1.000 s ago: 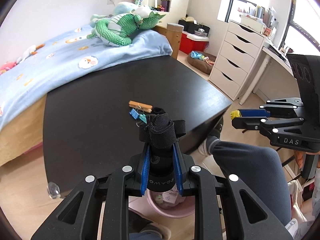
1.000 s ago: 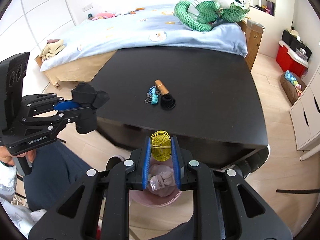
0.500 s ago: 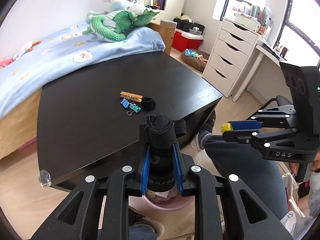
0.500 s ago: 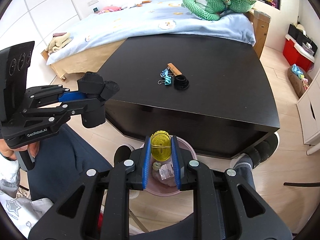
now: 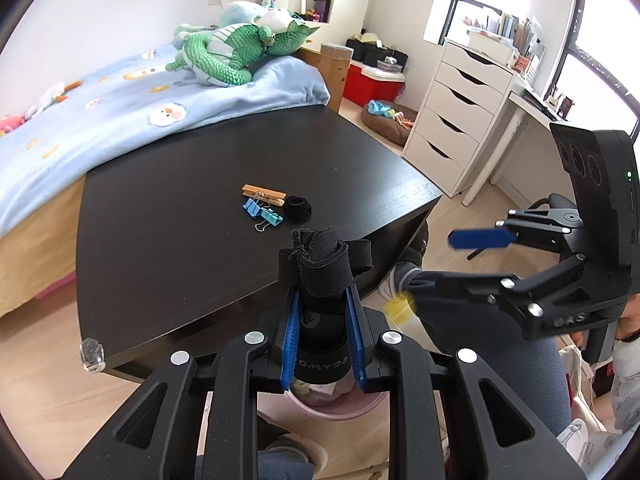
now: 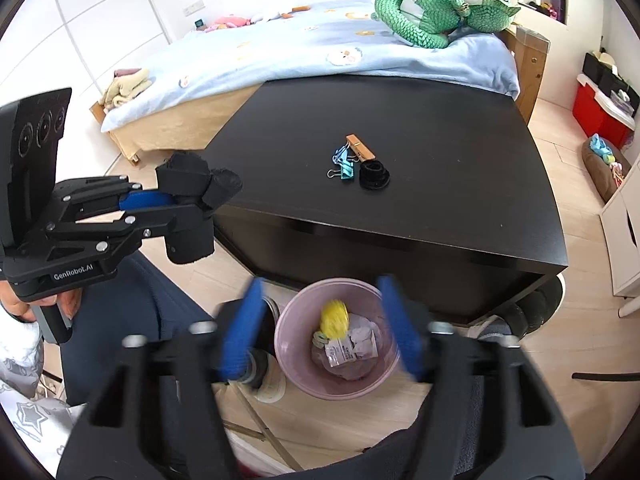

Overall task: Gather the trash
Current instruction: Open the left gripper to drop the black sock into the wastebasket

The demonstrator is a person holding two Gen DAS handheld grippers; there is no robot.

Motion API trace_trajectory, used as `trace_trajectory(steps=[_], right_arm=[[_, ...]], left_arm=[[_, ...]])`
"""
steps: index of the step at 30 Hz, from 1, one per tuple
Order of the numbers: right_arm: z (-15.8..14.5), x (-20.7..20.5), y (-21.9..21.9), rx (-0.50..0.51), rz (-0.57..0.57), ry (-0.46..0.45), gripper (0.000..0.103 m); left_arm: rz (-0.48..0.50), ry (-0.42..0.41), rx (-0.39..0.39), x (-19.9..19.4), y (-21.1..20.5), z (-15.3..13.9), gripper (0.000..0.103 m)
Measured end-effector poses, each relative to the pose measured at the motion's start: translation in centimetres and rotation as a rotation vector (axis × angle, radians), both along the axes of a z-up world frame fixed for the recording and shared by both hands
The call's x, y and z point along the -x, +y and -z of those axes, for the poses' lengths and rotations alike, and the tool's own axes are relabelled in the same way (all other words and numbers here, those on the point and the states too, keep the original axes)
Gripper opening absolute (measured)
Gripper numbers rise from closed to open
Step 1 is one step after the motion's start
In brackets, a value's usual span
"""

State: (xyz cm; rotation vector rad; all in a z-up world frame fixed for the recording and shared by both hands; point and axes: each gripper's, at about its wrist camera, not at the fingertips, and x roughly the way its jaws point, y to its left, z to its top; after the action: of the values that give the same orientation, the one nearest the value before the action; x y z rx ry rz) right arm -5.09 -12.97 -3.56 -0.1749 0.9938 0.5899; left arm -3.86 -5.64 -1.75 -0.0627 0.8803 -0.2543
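The right gripper was observed directly above the pink bin, its blue pads blurred and spreading, with nothing pressed between them. A yellow roll was seen, blurred, in the gap between the pads and over the bin's mouth, touching neither pad; in the left wrist view the same roll appeared as a yellow smear below the right gripper. White paper wrappers were noted inside the bin. The left gripper was recorded pinched on a black strapped bundle, the bundle being clamped upright between the blue pads, above the bin's rim; in the right wrist view the left gripper and its bundle were seen to the left of the bin and higher in the frame, in front of the black table's near left corner. On the table, beyond the bin, a wooden clothespin, blue binder clips and a black hair tie were recorded lying close together. A person's dark trouser leg and shoe were noted just beside the bin, on its left. Behind the table, a bed with a green plush toy was recorded.
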Motion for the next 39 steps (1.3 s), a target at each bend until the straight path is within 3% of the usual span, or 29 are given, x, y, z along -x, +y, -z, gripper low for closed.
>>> trace_trajectory(steps=[3, 7, 39], right_arm=[[-0.1, -0.1, -0.2, 0.005, 0.018, -0.009, 0.088], [-0.2, -0.3, -0.5, 0.009, 0.038, -0.013, 0.095], [-2.1, 0.0, -4.0, 0.006, 0.166, -0.066, 0.097]], left_arm=[[0.002, 0.003, 0.000, 0.0, -0.1, 0.1, 0.022], [0.013, 0.007, 0.000, -0.1, -0.3, 0.2, 0.022], [0.113, 0.023, -0.006, -0.9, -3.2, 0.5, 0.024]])
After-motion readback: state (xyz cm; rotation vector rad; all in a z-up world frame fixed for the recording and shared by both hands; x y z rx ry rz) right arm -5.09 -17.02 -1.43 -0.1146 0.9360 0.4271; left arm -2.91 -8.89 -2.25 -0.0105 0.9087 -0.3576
